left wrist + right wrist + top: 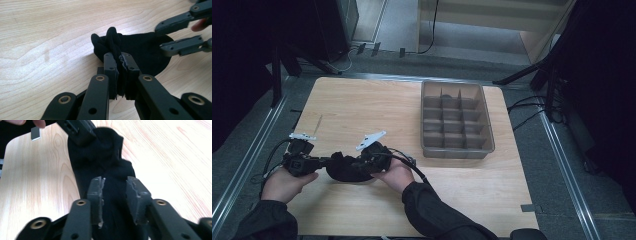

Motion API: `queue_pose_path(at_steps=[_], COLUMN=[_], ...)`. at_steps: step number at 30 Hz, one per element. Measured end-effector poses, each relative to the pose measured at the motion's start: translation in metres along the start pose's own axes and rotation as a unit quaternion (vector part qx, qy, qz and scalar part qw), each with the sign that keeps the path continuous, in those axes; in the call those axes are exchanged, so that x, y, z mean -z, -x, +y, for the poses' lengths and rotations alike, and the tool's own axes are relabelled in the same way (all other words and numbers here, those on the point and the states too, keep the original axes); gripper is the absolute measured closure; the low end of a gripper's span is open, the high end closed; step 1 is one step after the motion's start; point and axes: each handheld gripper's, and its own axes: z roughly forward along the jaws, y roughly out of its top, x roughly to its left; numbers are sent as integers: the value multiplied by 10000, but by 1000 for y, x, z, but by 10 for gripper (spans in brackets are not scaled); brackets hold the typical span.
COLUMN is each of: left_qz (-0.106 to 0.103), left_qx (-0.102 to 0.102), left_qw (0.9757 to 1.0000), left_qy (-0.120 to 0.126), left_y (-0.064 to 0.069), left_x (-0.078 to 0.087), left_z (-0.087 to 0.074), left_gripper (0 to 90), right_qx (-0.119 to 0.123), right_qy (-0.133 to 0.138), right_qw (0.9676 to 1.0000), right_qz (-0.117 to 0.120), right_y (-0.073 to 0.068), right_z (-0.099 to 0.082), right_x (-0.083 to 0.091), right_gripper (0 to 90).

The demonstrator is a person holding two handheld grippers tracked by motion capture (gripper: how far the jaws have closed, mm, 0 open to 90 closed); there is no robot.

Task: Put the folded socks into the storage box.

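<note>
High view: a black sock (346,167) is seen lying on the wooden table (362,105), stretched between the left gripper (323,161) and the right gripper (362,164), with a grey divided tray (456,120) well apart beyond the right hand. In the left gripper view, the left gripper's (121,72) jaws are seen clamped together on a bunched fold of the sock (140,50), which spreads out ahead of them and toward the other gripper (180,33). In the right gripper view, the right gripper's (115,192) jaws stand partly apart with the sock (105,165) lying between and under them; whether the pads press on the cloth cannot be told for certain, though a gap seems to remain at each side. The sock's long axis runs straight ahead from the right gripper to the left one (77,131), which holds the far end. The coming move is judged to turn on this line: the near end lies directly between the right jaws, so closing there would suffice.
</note>
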Motion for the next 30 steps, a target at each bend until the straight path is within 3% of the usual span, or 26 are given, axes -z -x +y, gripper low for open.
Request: queue_pose_path(at_steps=[6,13,21,23,30], left_qz=[-21,-37,-81,-136,-196], left_qx=[41,57,76,102,131], left_qw=[10000,10000,9999,9998,9995], left_qy=[45,64,107,127,214], left_y=[-3,-2,-2,-3,-2], left_x=[2,3,4,4,7], left_z=[0,0,0,0,1], left_gripper=[836,835,834,833,833], right_qx=[97,-29,-4,-117,-22], right_qy=[-113,-134,-310,-371,-231], right_qw=[9998,9999,9995,9992,9997], right_qz=[-95,-98,-117,-18,-115], right_y=[4,8,9,9,3], right_z=[-9,-23,-33,-34,-33], right_x=[9,13,-1,-6,-13], right_gripper=[697,712,695,673,678])
